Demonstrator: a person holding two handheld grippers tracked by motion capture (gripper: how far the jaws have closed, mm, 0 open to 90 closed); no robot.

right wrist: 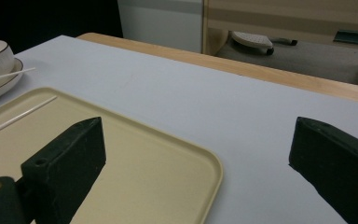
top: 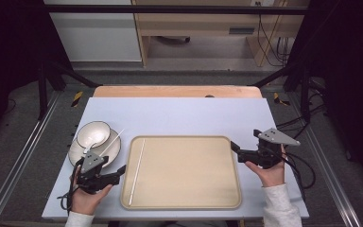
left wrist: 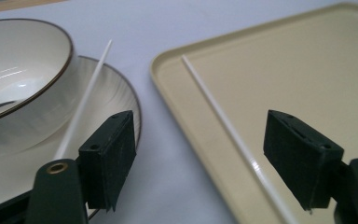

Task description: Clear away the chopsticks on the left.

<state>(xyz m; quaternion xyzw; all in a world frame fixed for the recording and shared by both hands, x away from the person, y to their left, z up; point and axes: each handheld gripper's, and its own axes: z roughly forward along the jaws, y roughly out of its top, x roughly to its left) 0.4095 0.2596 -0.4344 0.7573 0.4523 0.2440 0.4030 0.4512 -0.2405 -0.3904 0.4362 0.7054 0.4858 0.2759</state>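
One chopstick (top: 137, 169) lies flat on the beige tray (top: 189, 201), along its left side, running from near the far rim down toward the near rim. That half of the job looks done. My left gripper (top: 118, 172) hangs just off the tray's left edge, between the tray and the dishes, and its jaws stand wide apart with nothing between them. In the left gripper view that chopstick (left wrist: 233, 135) runs diagonally between my two black jaws, but lower down on the tray, untouched by either pad.

The second chopstick (top: 109, 144) rests across the plate (top: 75, 153), leaning close against the bowl (top: 93, 133) that sits on it, its tip poking out past the plate's rim toward the tray. In the left gripper view I see it as a thin white line (left wrist: 84, 105) rising just beside my left-hand jaw. That is the piece left to move, by my reading: pick it off the plate and lay it beside its partner.

My right gripper (top: 236, 149) waits at the tray's right edge, jaws spread open and empty, over the pale tablecloth (top: 179, 116). From its own view the tray corner (right wrist: 205, 163) sits between its jaws.

So: one across, one to go, both hands free.
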